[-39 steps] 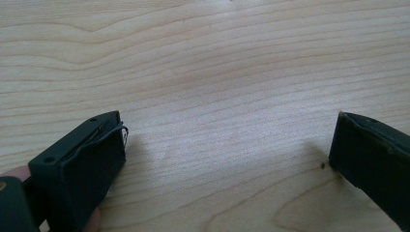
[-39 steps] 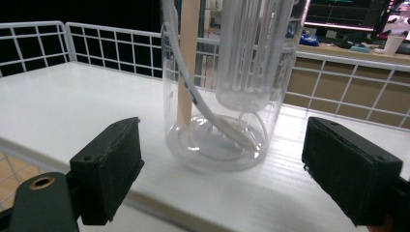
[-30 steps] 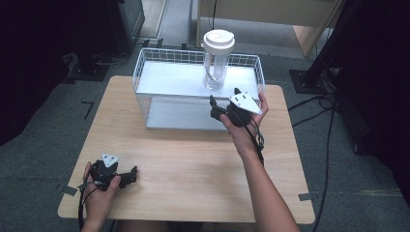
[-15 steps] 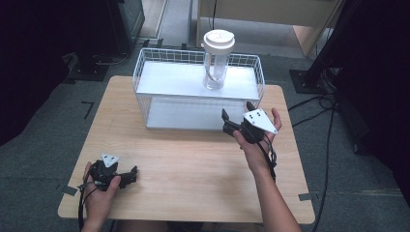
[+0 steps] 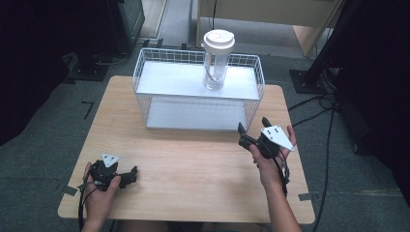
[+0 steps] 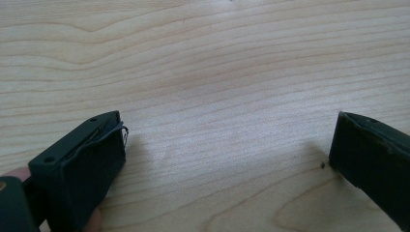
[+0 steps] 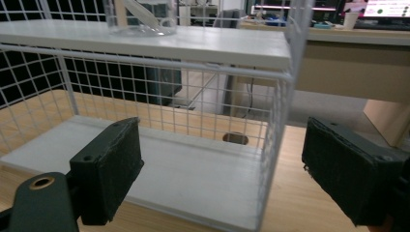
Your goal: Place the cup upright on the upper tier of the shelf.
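**Tumbler stands on the upper shelf, both grippers empty**

Tumbler (image 5: 217,60), clear plastic with a white lid and a straw inside, stands upright on the top shelf of the white wire rack (image 5: 159,77), toward the right half of that shelf. The rack sits at the far side of the wooden table (image 5: 193,164) and has a second white shelf below, which is bare.

The right gripper (image 5: 251,133) is over the table just in front of the rack's right front corner, well apart from the tumbler. In the right gripper view its jaws stand apart with nothing between them; behind them are the wire side of the rack and the lower shelf, and the bottom of the tumbler (image 7: 140,19) shows at the top edge.

The left gripper (image 5: 126,176) rests low at the near left corner of the table, in the person's left hand (image 5: 99,193). In the left gripper view its jaws are spread wide and hold nothing; between them lies plain wood grain.
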The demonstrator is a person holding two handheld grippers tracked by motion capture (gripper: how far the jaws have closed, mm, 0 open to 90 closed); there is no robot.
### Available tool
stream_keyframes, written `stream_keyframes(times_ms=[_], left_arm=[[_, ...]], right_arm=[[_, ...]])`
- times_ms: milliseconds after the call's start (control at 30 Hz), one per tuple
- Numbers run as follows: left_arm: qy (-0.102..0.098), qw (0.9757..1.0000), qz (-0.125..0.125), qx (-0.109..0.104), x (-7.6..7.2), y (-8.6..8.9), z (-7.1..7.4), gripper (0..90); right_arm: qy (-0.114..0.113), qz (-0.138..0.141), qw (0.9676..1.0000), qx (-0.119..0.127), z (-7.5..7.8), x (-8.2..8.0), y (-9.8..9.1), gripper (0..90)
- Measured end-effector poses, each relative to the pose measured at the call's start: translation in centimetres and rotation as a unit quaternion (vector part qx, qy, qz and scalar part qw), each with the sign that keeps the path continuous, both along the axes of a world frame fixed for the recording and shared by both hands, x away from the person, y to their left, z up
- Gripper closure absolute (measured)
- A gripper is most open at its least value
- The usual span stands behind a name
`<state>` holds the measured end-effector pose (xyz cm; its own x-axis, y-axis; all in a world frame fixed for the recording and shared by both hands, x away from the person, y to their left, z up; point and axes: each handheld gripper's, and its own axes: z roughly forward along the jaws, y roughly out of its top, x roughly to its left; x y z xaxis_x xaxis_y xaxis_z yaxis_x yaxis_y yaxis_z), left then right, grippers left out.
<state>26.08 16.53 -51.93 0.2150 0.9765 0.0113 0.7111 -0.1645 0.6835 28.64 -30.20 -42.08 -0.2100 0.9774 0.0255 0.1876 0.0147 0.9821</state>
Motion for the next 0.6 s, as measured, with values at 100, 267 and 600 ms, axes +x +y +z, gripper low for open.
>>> stream_keyframes(times_ms=[100, 267, 600], left_arm=[[0.0, 1.0, 0.0, 0.0, 0.0, 0.0, 0.0, 0.0], [0.0, 1.0, 0.0, 0.0, 0.0, 0.0, 0.0, 0.0], [0.0, 1.0, 0.0, 0.0, 0.0, 0.0, 0.0, 0.0]], right_arm=[[0.008, -0.007, 0.9999, -0.001, -0.8, -0.8, -1.0, 14.3], [0.02, -0.016, 0.9997, -0.002, -1.7, -1.4, -1.9, 14.4], [0.046, -0.044, 0.9979, -0.004, -4.0, -3.3, -4.7, 14.3]])
